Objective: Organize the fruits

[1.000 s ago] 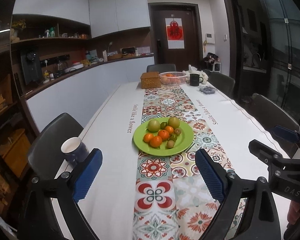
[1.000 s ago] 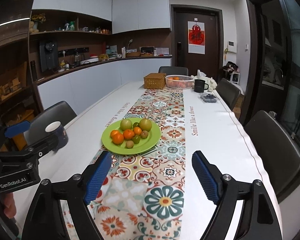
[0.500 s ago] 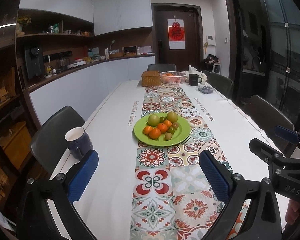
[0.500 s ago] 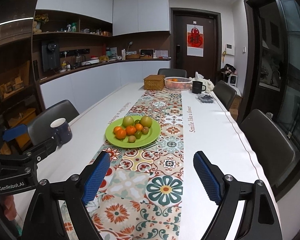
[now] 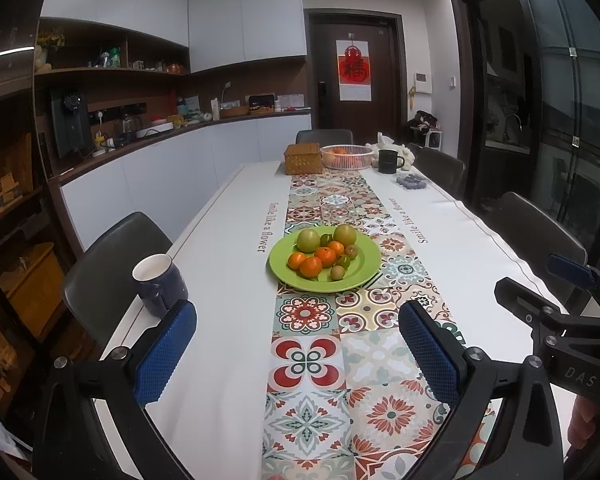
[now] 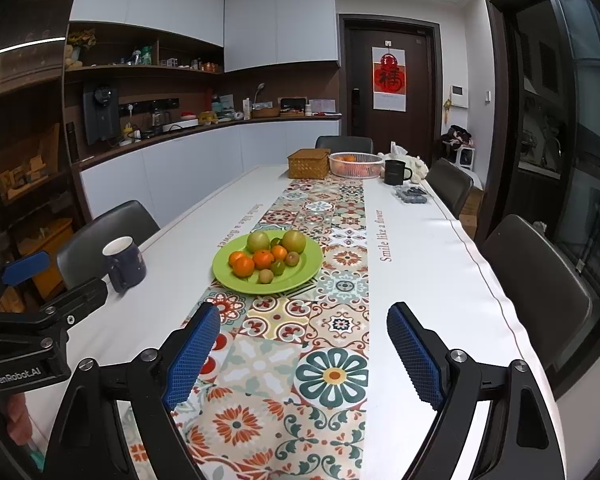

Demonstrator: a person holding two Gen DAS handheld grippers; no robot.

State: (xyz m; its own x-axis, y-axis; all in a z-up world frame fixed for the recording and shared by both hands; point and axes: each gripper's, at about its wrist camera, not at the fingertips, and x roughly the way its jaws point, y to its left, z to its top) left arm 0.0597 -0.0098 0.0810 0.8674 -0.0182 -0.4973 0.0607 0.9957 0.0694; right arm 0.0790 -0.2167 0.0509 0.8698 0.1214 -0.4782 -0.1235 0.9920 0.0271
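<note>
Both grippers hover over the near end of the table (image 5: 220,220), left gripper (image 5: 298,356) and right gripper (image 6: 304,354) jaws wide open, holding nothing. Green plate (image 5: 364,276) of fruits (image 5: 324,254) sits mid-table on the patterned runner (image 5: 332,200). Blue mug (image 5: 158,284) at left edge; white basket (image 6: 356,164) far end.

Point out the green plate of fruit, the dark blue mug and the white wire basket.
Round lime-green plate (image 5: 364,276), left wrist view: bare front rim.
Dark blue ceramic mug (image 5: 162,288), left wrist view: outer wall.
White wire basket (image 6: 356,168), right wrist view: side wall.
</note>
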